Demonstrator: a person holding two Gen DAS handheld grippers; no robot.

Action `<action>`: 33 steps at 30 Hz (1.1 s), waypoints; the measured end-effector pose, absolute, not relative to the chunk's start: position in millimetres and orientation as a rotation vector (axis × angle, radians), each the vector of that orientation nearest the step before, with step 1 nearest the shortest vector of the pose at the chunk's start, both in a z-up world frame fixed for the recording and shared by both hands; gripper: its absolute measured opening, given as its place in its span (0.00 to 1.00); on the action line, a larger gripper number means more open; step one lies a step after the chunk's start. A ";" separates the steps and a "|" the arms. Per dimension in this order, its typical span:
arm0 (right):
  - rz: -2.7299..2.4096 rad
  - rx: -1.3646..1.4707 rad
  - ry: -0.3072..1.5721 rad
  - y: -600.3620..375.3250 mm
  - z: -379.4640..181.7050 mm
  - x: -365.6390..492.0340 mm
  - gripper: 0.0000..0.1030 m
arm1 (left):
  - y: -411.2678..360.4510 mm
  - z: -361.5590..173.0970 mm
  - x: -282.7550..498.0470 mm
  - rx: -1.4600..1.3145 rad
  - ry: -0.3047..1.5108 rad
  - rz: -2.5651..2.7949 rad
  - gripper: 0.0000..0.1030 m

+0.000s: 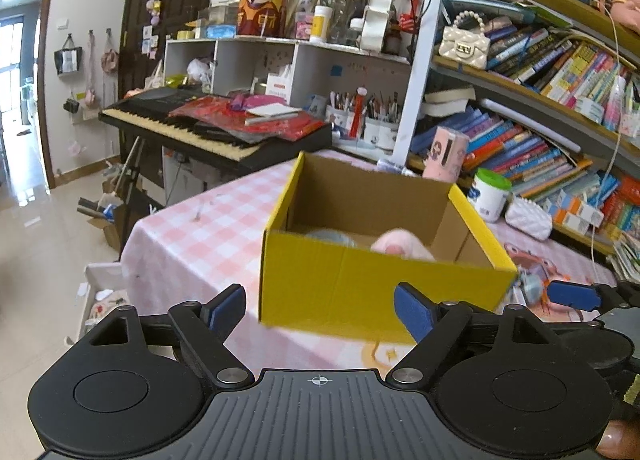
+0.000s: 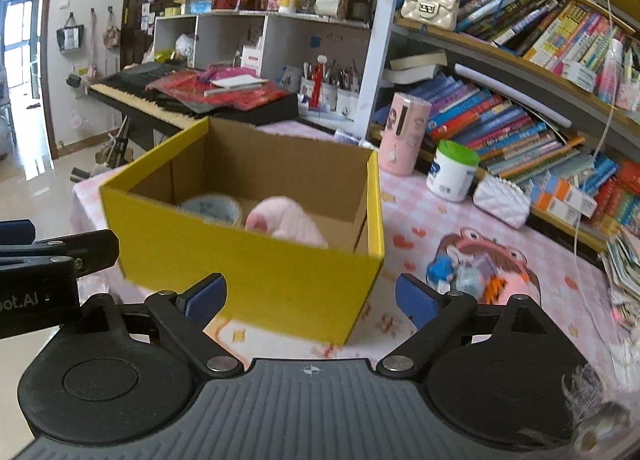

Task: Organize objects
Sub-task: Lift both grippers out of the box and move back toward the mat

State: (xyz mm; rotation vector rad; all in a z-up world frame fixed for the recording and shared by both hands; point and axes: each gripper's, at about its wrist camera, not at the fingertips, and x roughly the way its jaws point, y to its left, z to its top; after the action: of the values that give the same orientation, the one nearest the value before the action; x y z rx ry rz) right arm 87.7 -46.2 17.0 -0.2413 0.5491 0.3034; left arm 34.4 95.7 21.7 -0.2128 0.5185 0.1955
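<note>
I am looking into a cluttered room with a pink checked tablecloth (image 1: 192, 236) spread across the lower middle of both views. At upper left in the left wrist view a black keyboard (image 1: 188, 128) carries red packets. My left gripper (image 1: 320, 310) sits at the bottom, fingers spread wide and holding nothing. Directly ahead, filling the centre, an open yellow box (image 1: 372, 284) blocks the far table; inside lie a roll of tape (image 2: 214, 208) and a pink plush (image 2: 286, 222). My right gripper (image 2: 312, 296) is likewise spread and empty. Right of the box small toys (image 2: 466, 270) lie on the cloth, with a pink canister (image 2: 402, 136), a green-lidded tub (image 2: 452, 170) and packed bookshelves (image 2: 532, 72) behind.
</note>
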 end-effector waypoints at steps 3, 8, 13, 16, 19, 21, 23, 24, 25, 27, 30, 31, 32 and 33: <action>0.289 -0.240 0.569 -46.2 12.0 71.3 0.91 | 96.9 18.6 21.5 -0.211 0.539 0.185 0.82; 0.262 -0.229 0.605 -48.7 4.2 47.5 0.92 | 95.7 13.7 3.9 -0.198 0.569 0.172 0.85; 0.235 -0.207 0.635 -52.5 -3.3 29.3 0.93 | 92.4 10.5 -9.9 -0.178 0.589 0.155 0.85; 0.221 -0.196 0.647 -55.2 -7.1 19.7 0.93 | 91.0 8.3 -16.8 -0.170 0.600 0.144 0.85; 0.203 -0.184 0.659 -58.9 -10.5 11.7 0.93 | 88.9 6.3 -21.6 -0.163 0.610 0.127 0.86; 0.188 -0.176 0.666 -61.6 -12.1 6.4 0.93 | 87.0 4.9 -23.7 -0.159 0.619 0.112 0.86; 0.172 -0.170 0.674 -65.4 -13.7 2.2 0.93 | 84.9 2.7 -25.7 -0.155 0.627 0.096 0.86; 0.163 -0.167 0.677 -68.0 -14.3 1.2 0.93 | 83.2 1.9 -25.8 -0.153 0.631 0.086 0.86; 0.153 -0.165 0.680 -70.4 -14.6 -0.2 0.93 | 82.1 0.6 -26.3 -0.152 0.633 0.078 0.86; 0.130 -0.158 0.684 -76.6 -14.8 -3.5 0.93 | 77.2 -0.2 -24.7 -0.148 0.640 0.056 0.86; 0.090 -0.135 0.687 -89.5 -14.0 -5.6 0.93 | 69.9 -2.4 -20.6 -0.130 0.658 0.022 0.86; 0.078 -0.130 0.688 -93.1 -14.0 -6.1 0.93 | 66.7 -3.1 -18.8 -0.127 0.663 0.008 0.86; 0.065 -0.127 0.690 -96.8 -14.0 -6.3 0.93 | 64.3 -3.1 -17.6 -0.126 0.663 -0.002 0.86; 0.053 -0.124 0.692 -100.7 -14.0 -6.6 0.93 | 61.0 -3.3 -16.7 -0.125 0.662 -0.013 0.86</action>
State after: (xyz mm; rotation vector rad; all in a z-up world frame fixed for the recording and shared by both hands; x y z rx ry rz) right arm -6.6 -100.7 -14.0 -0.1239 0.6919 0.0535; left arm -16.7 61.0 -3.3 -0.1252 0.6622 -0.0130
